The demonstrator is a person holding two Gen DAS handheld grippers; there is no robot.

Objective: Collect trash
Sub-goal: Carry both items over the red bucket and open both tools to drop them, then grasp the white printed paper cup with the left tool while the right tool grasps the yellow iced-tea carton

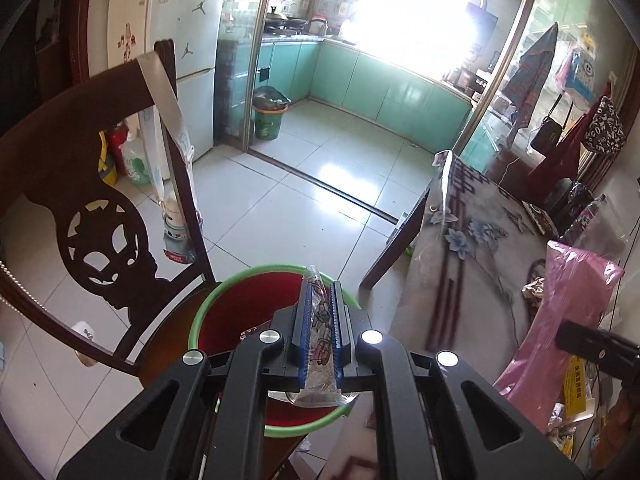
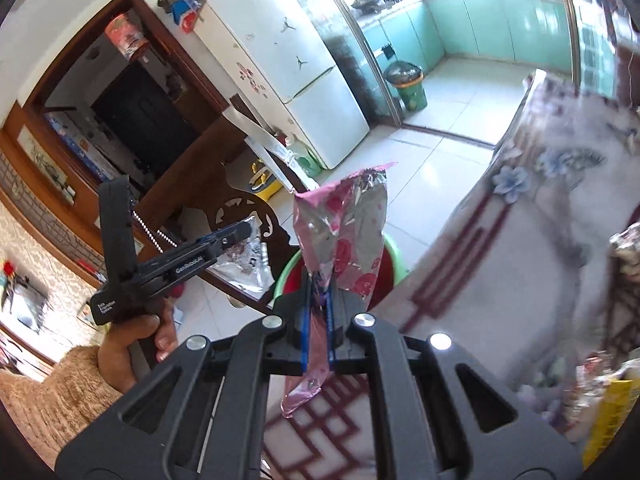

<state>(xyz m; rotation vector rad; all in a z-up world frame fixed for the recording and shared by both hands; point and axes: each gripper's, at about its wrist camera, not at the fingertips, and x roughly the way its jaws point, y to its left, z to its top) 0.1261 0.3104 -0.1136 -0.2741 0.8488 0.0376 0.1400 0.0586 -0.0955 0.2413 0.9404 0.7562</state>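
My left gripper point(image 1: 320, 284) is shut on a clear printed plastic wrapper point(image 1: 320, 332), which sticks out past both ends of the blue pads. It hangs right over a red bin with a green rim point(image 1: 194, 320) standing on a chair seat. My right gripper point(image 2: 318, 280) is shut on a pink and silver foil wrapper point(image 2: 348, 236) that stands up crumpled above the fingers. The same bin point(image 2: 286, 276) shows just behind that wrapper. The left gripper point(image 2: 244, 230) also appears at the left of the right wrist view, held by a hand point(image 2: 132, 344), with the clear wrapper point(image 2: 248, 260) below it.
A dark carved wooden chair point(image 1: 92, 200) rises left of the bin. A table with a flowered cloth point(image 1: 476, 240) lies to the right, with pink bags point(image 1: 576, 300) and clutter on it. A green kitchen bin point(image 1: 269, 114) stands by the glass door. A white fridge point(image 2: 288, 68) is behind.
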